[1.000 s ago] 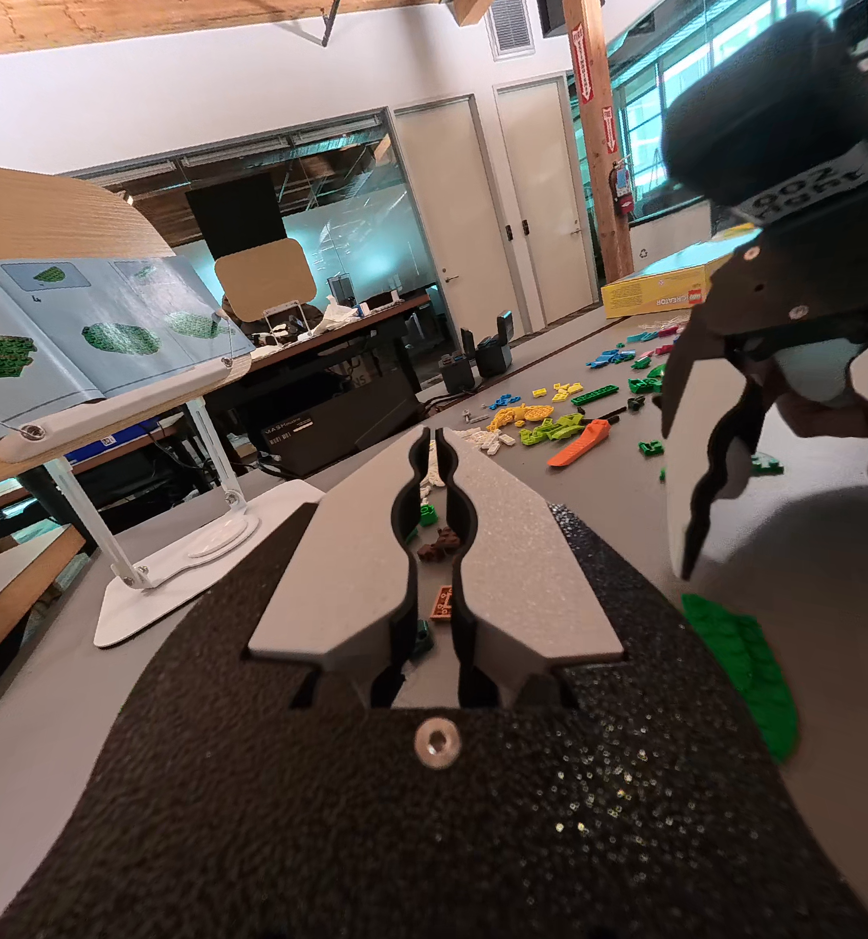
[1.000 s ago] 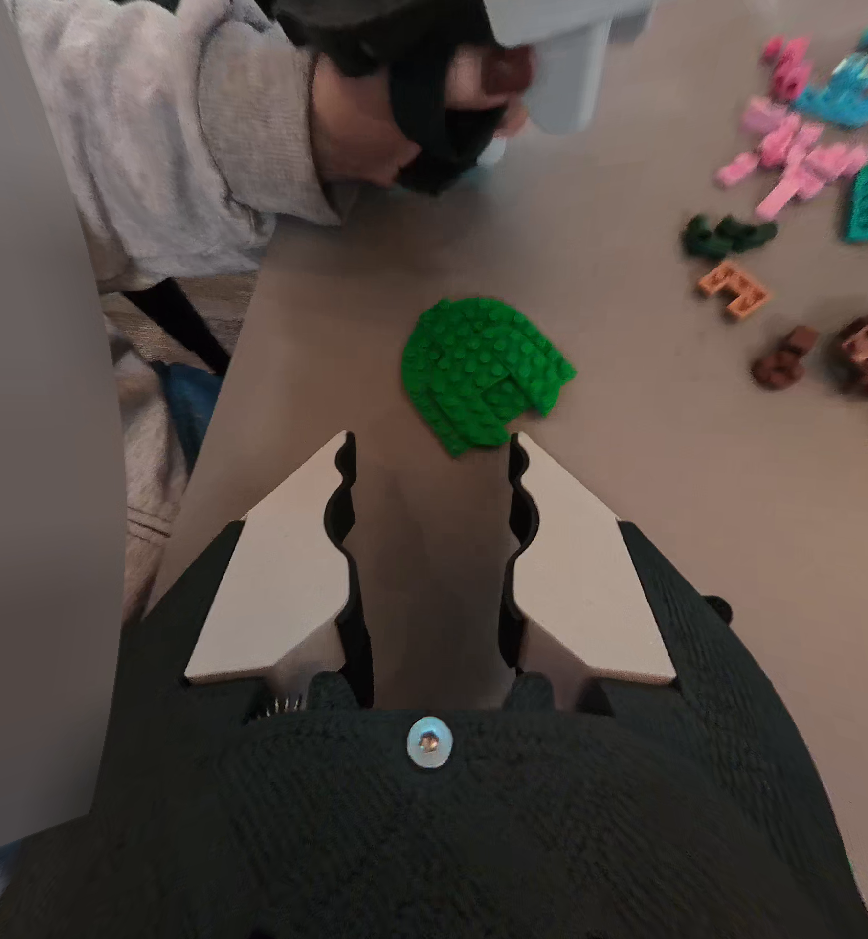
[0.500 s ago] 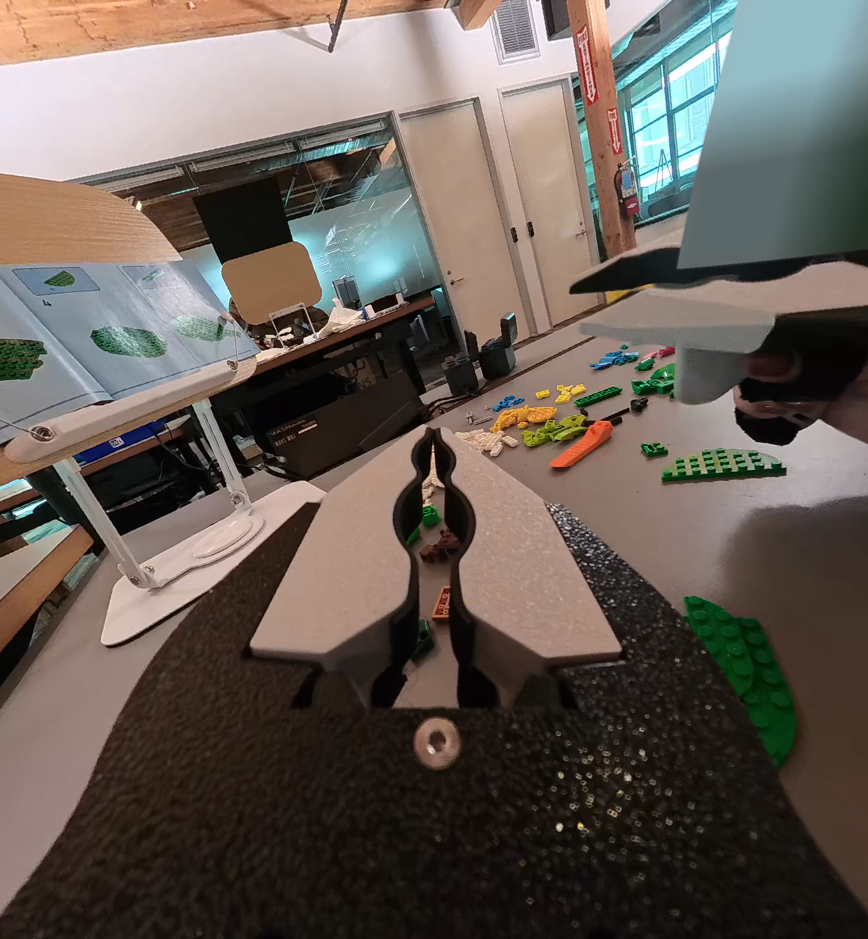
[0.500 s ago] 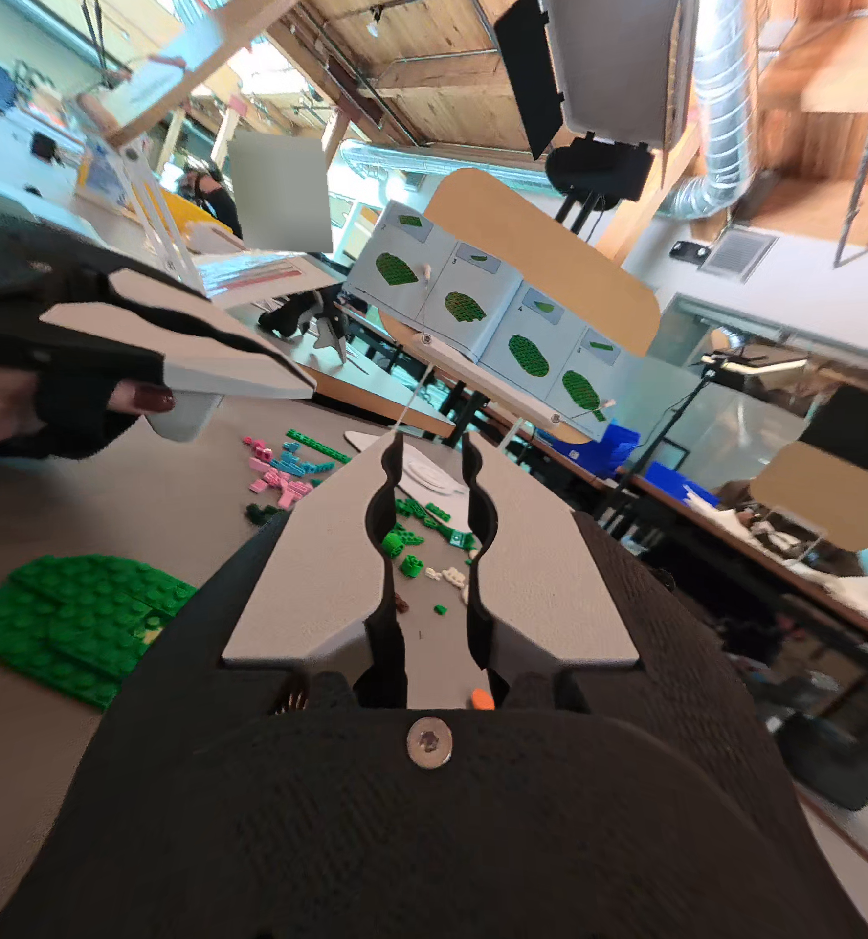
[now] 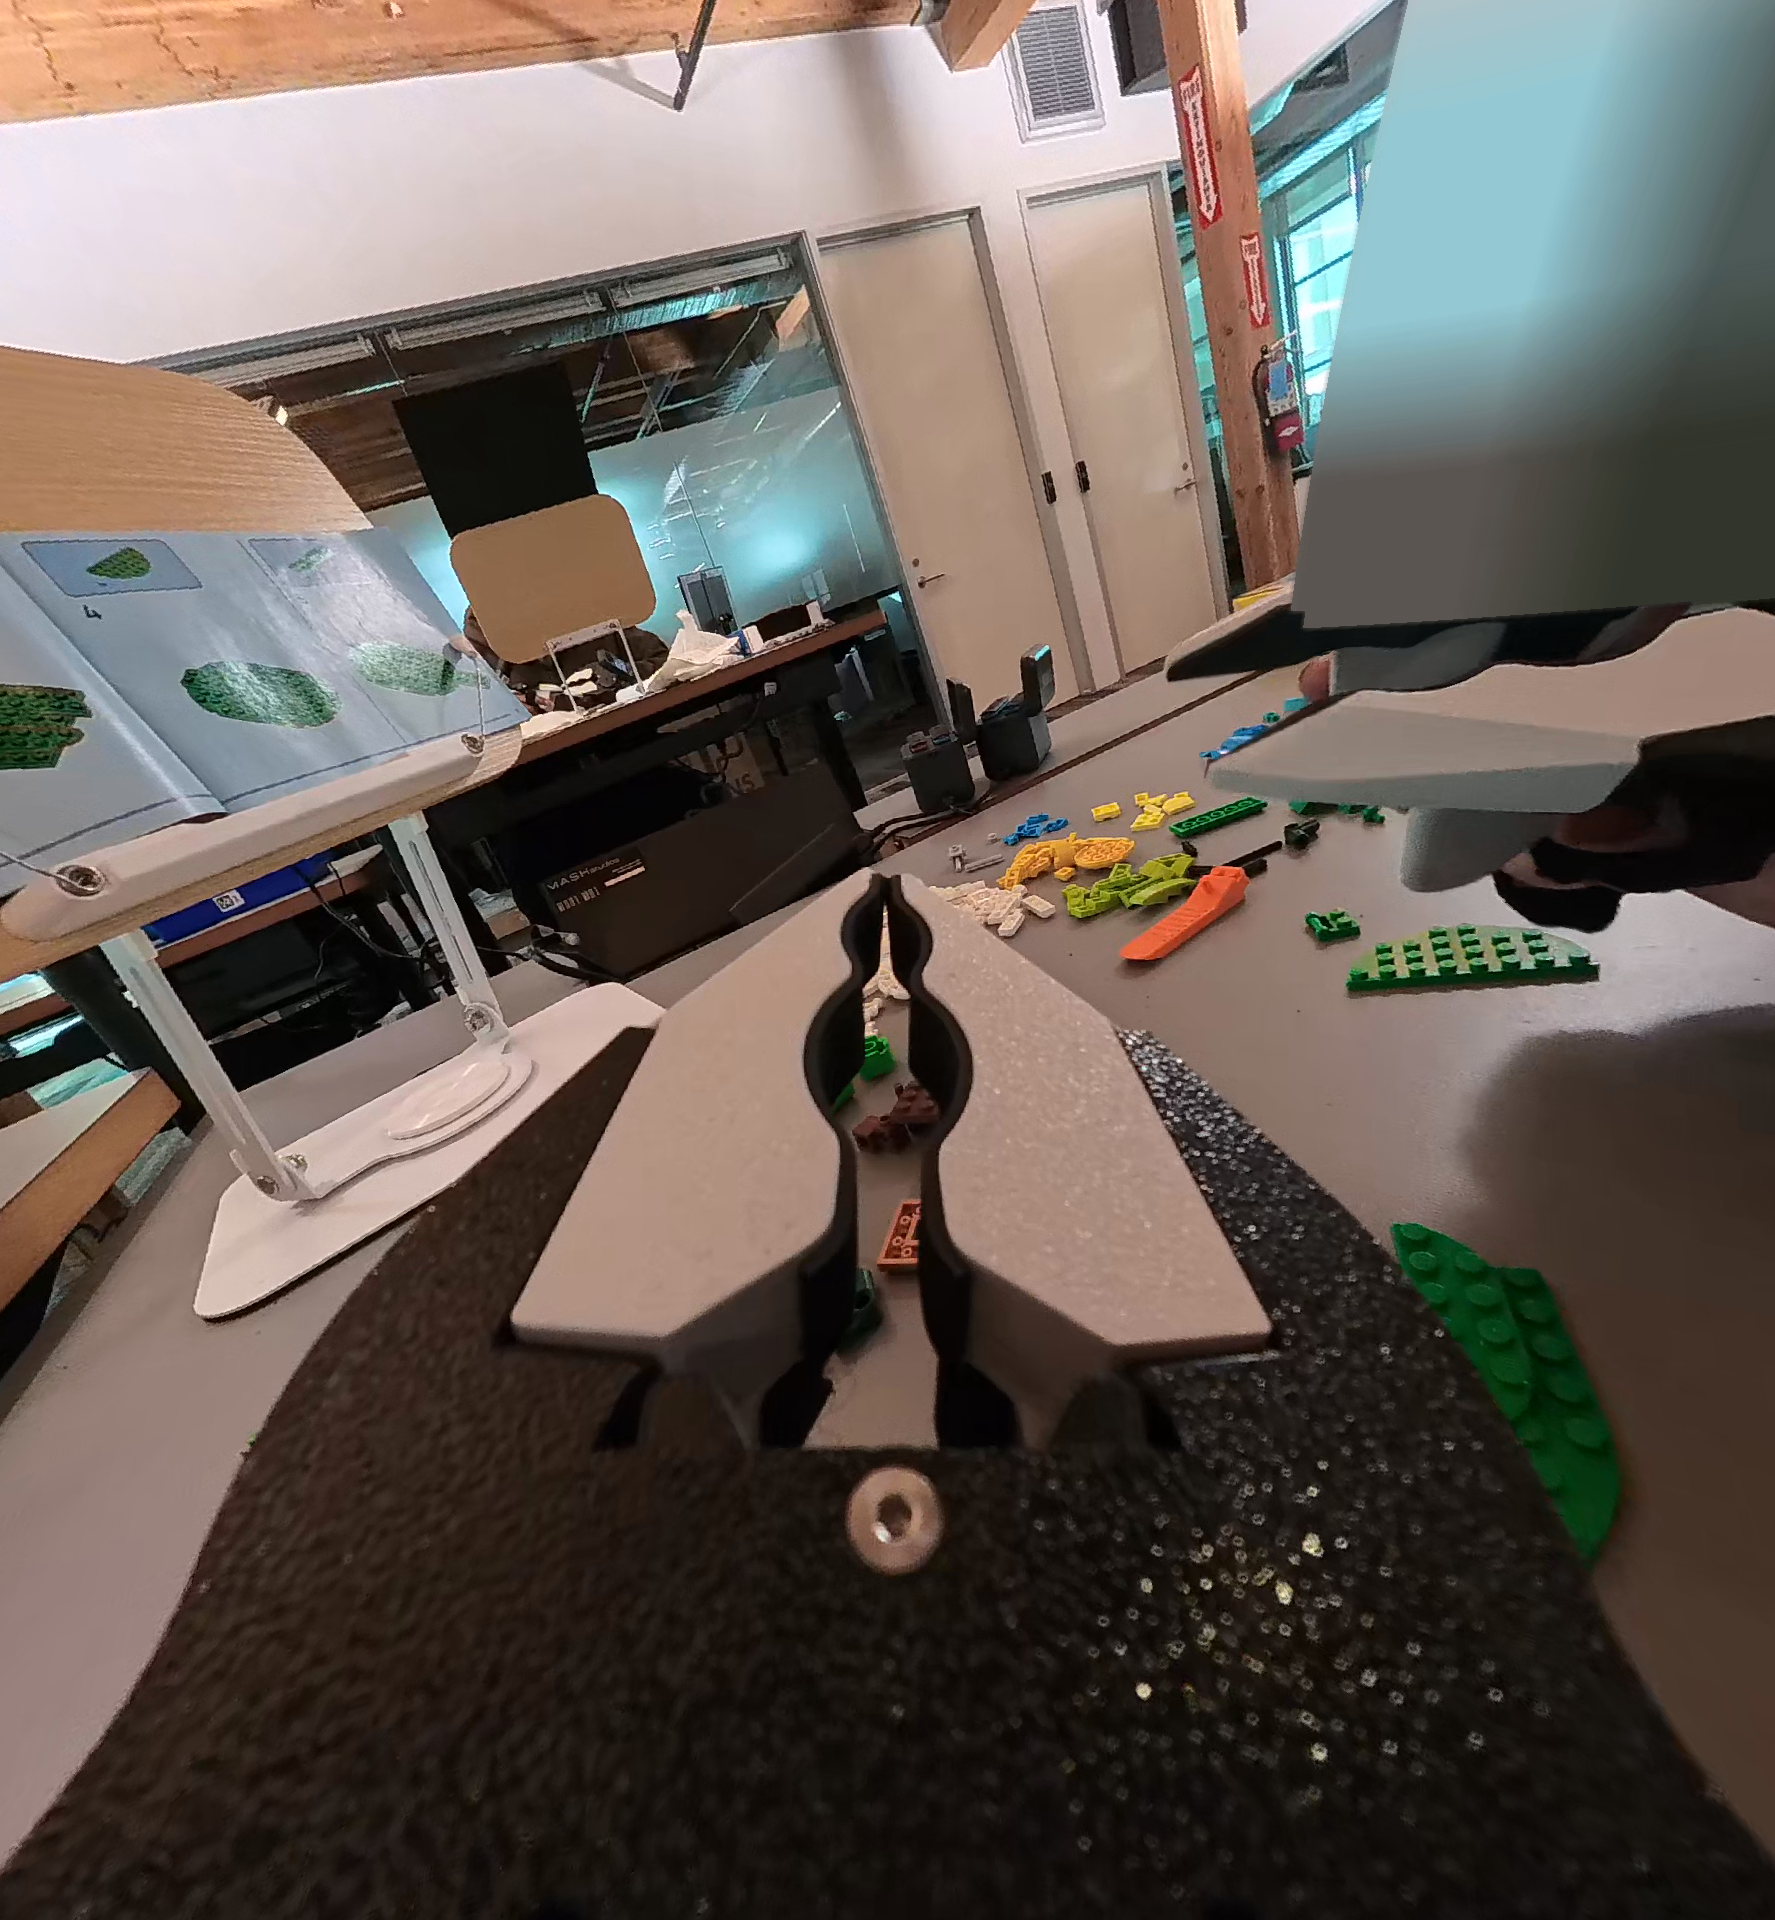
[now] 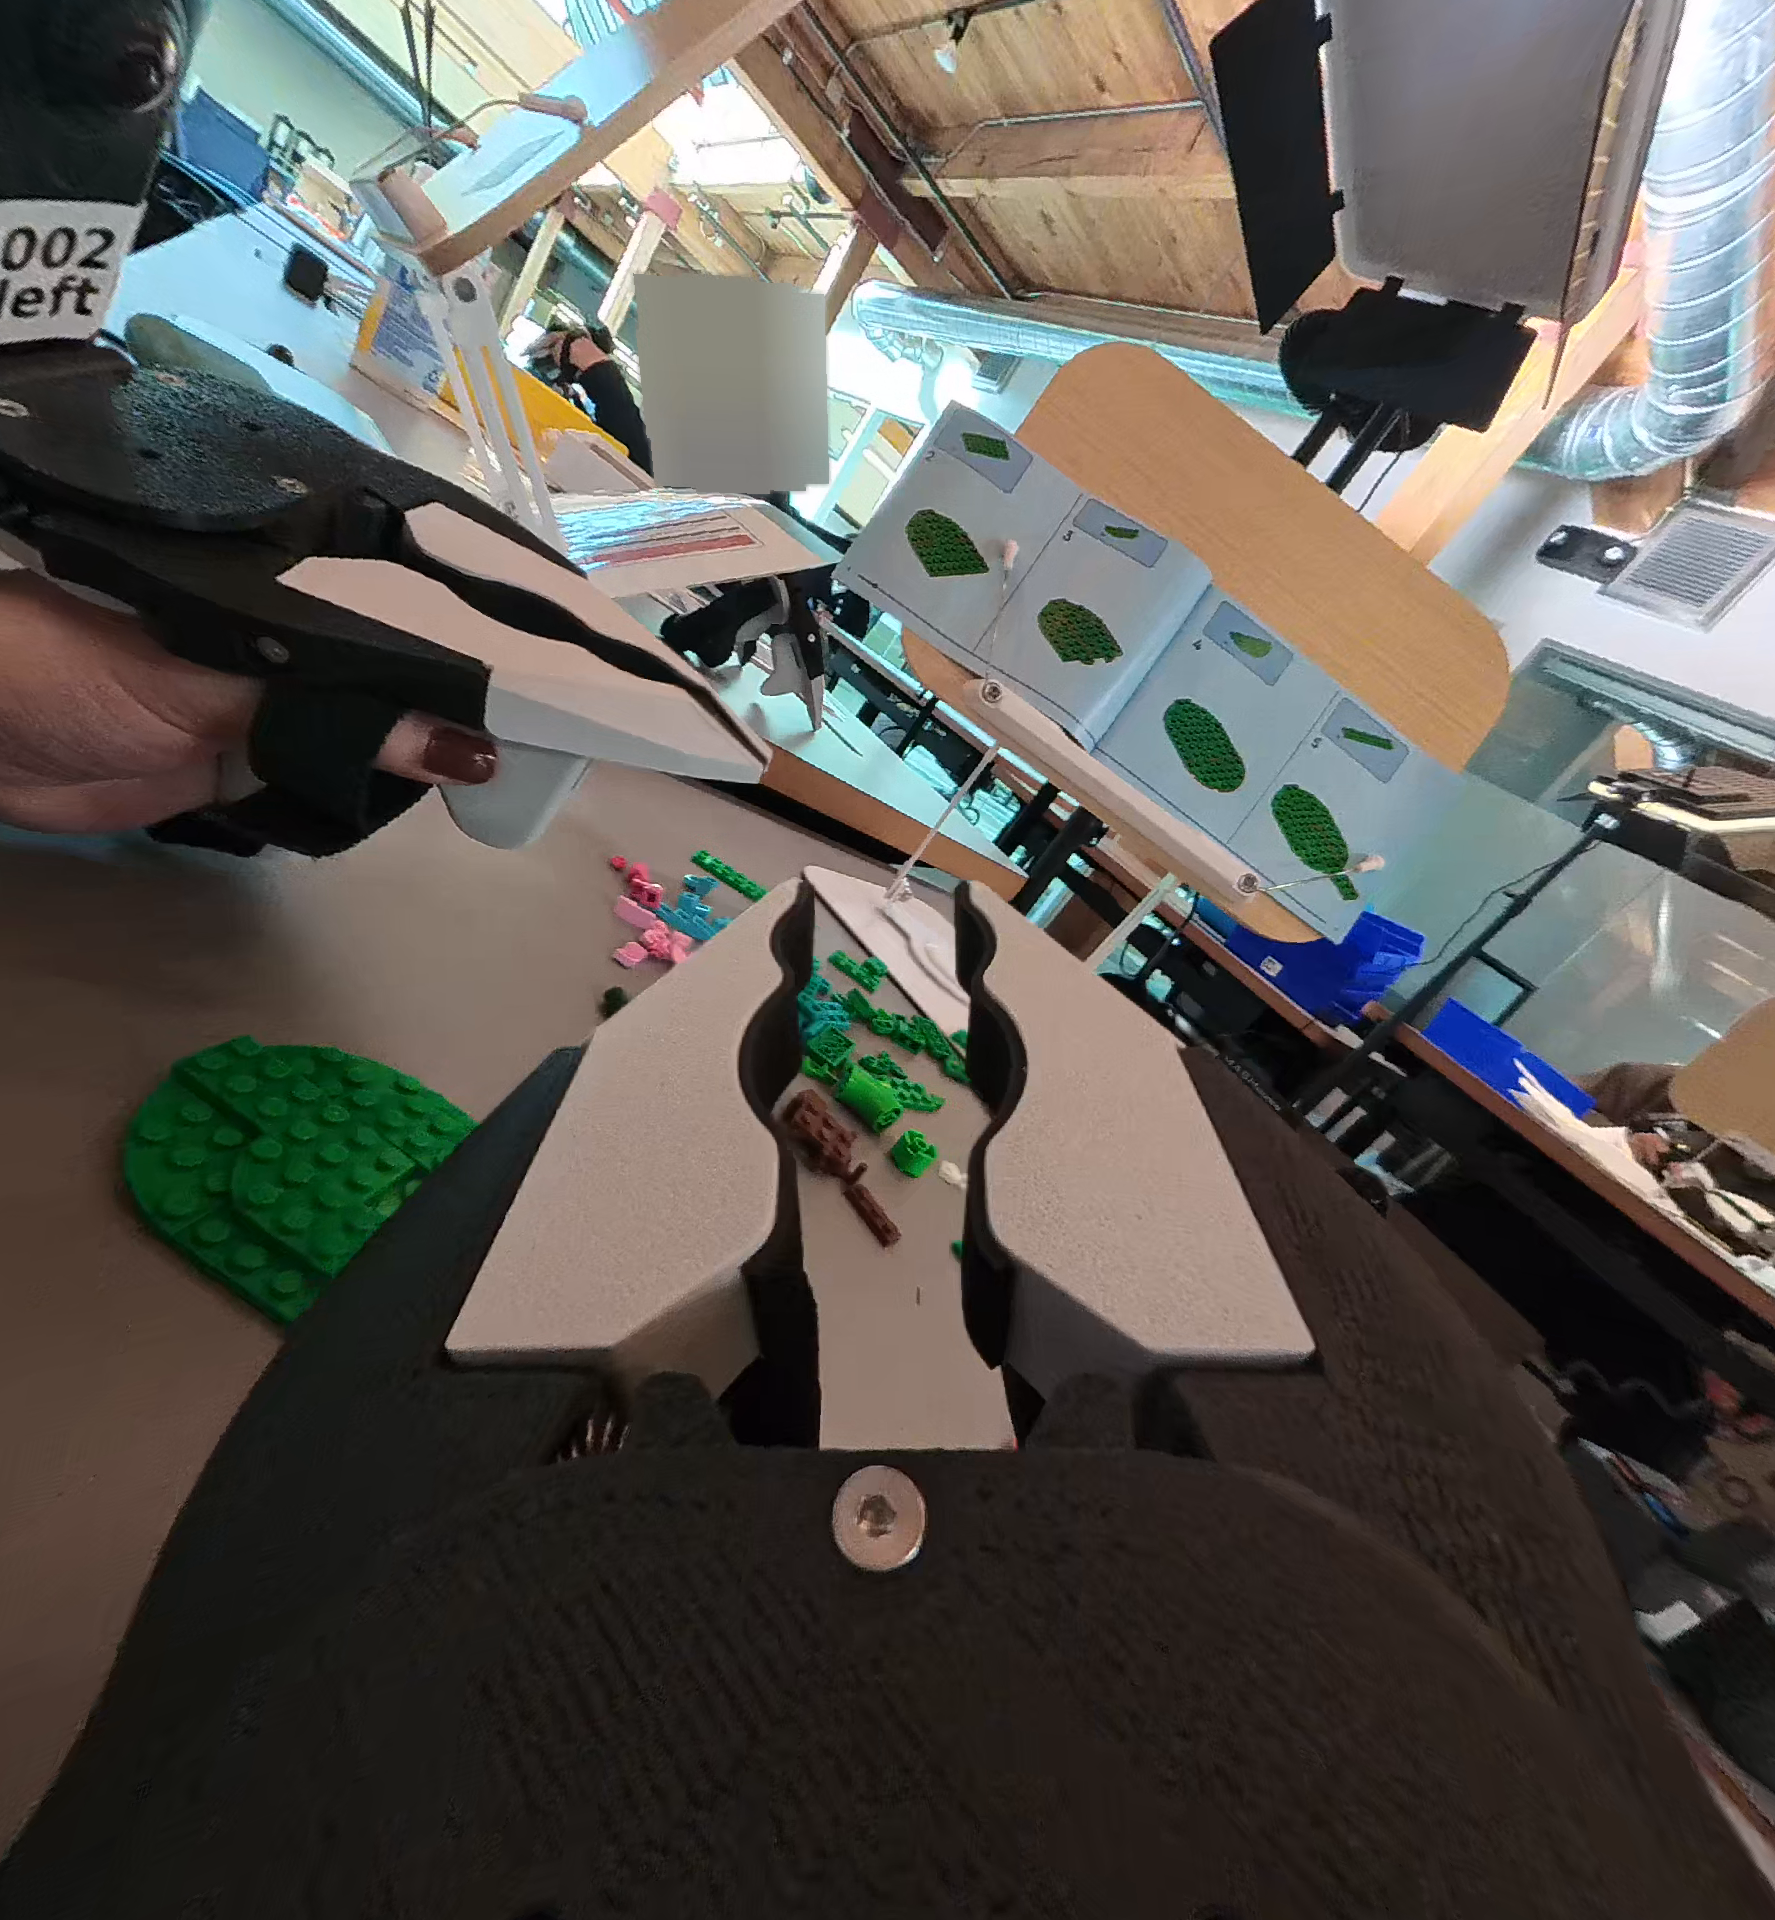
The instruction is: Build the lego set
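My left gripper (image 5: 888, 883) is shut with nothing between its pads and hangs low over the grey table (image 5: 1330, 1091). It also shows at the upper left of the right wrist view (image 6: 727, 743), held by a gloved hand (image 6: 83, 717). My right gripper (image 6: 885, 894) is partly open and empty, with only loose bricks on the table seen through the gap. It shows at the upper right of the left wrist view (image 5: 1200, 722). A green assembly of studded plates (image 6: 280, 1153) lies flat on the table left of my right gripper, and at the right edge of the left wrist view (image 5: 1517, 1371).
A half-round green plate (image 5: 1465, 956), an orange brick separator (image 5: 1184, 914) and piles of yellow, lime, white, blue, pink and brown bricks (image 6: 831, 1138) lie ahead. An open instruction booklet (image 5: 187, 707) sits on a white stand (image 5: 374, 1153) at the left. About 7 cm separates my left fingertips from my right.
My right gripper swung up from pointing down at the green plate assembly to looking level across the table, and its jaws narrowed on air. My left gripper stayed shut and hardly moved.
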Demonstrator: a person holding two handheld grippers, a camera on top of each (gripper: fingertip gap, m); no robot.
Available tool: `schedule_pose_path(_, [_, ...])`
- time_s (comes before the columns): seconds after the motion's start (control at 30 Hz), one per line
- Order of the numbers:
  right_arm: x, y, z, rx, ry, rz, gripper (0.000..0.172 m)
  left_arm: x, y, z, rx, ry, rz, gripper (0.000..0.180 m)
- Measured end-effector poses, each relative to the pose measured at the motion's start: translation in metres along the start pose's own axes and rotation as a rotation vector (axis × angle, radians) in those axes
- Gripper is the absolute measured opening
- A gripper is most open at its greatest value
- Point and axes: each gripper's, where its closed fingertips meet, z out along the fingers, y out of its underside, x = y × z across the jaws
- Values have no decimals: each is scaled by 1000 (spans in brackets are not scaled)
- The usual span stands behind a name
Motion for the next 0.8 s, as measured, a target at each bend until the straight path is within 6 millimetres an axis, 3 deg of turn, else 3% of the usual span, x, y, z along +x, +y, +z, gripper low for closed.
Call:
schedule_pose_path(0.4, [3,3,-1,-2,21,-14,24,-2,-1,-2,6,2,-12,0])
schedule_pose_path(0.6, [-32,24,1,-162,-262,103,25,1,-6,-13,-54,102,-39,0])
schedule_pose_path(0.8, [-49,42,-4,-316,-411,165,29,6,-8,-33,-139,133,-93,0])
